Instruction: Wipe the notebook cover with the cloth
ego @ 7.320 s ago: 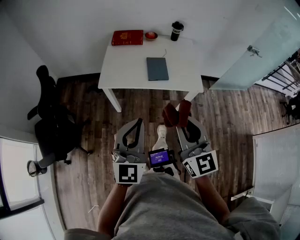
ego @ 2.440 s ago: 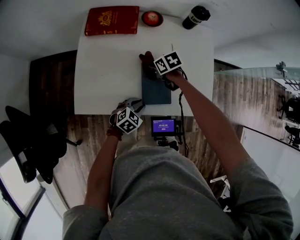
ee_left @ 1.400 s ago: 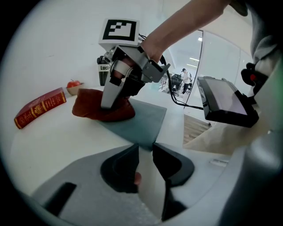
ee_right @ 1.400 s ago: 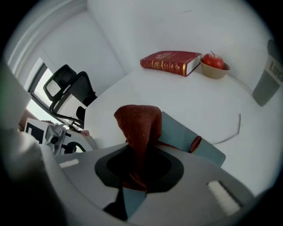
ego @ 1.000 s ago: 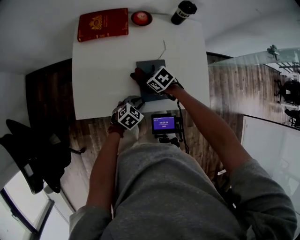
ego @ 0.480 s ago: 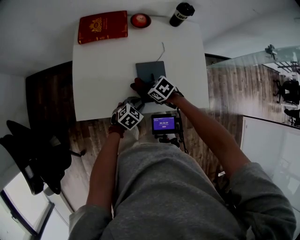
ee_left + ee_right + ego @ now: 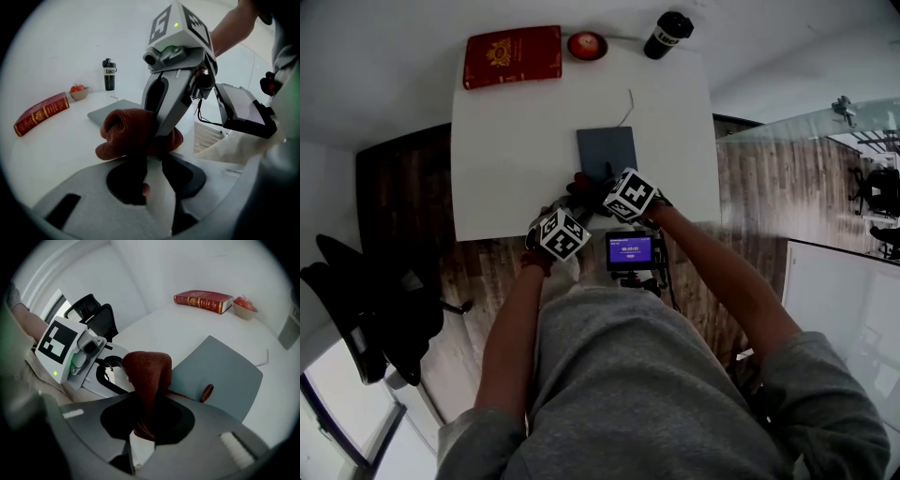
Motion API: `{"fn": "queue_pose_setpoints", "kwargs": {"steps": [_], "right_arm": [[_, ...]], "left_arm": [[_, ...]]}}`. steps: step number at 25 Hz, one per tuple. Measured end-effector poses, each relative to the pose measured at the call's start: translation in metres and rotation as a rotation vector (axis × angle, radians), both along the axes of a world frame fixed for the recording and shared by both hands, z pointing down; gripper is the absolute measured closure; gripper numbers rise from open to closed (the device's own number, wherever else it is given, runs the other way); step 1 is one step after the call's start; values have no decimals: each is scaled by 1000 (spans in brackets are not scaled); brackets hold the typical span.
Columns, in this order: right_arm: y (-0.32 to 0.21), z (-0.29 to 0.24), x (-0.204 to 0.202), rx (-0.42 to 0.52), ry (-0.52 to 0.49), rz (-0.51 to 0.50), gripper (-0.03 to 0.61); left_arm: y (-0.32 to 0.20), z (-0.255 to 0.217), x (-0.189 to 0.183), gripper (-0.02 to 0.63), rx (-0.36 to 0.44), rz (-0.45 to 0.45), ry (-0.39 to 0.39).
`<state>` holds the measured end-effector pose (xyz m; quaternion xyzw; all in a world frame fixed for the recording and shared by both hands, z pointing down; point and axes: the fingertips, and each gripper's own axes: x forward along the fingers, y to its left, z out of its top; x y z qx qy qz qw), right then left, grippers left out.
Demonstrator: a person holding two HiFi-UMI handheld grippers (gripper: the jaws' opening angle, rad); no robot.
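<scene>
One notebook [image 7: 606, 148] is laid with its long axis near-to-far; the cloth [image 7: 146, 373] is clamped by the jaws of the right gripper [image 7: 149, 405]; those of the left gripper [image 7: 155, 160] are held apart.

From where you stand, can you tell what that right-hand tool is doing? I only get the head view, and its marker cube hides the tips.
Observer: In the right gripper view, the right gripper has its jaws closed on a rust-red cloth.
Operator: And the left one, is it grabbing the cloth too?
Observer: No. In the left gripper view, the left gripper has its jaws apart and grips nothing; the cloth sits just beyond their tips.
</scene>
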<state>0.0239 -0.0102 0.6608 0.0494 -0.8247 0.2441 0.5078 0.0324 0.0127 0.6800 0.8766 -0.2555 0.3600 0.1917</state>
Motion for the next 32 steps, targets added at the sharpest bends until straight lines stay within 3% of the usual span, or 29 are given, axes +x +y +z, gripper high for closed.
{"fn": "queue_pose_setpoints", "kwargs": {"steps": [6,10,22,32], "right_arm": [[3,-2,1,-20,-20,21,500],[-8,-14,3,49,-63,12,499],[-119,-55,10,230,-140,58,499],[-193,-29,7,258,-108,110,499]], "left_arm": [[-1,-1,0,500,-1,2,4],[0,0,1,500,-10,3,9],[0,0,-1,509,-6,-4,4],[-1,0,-1,515,-7,-9,4]]}}
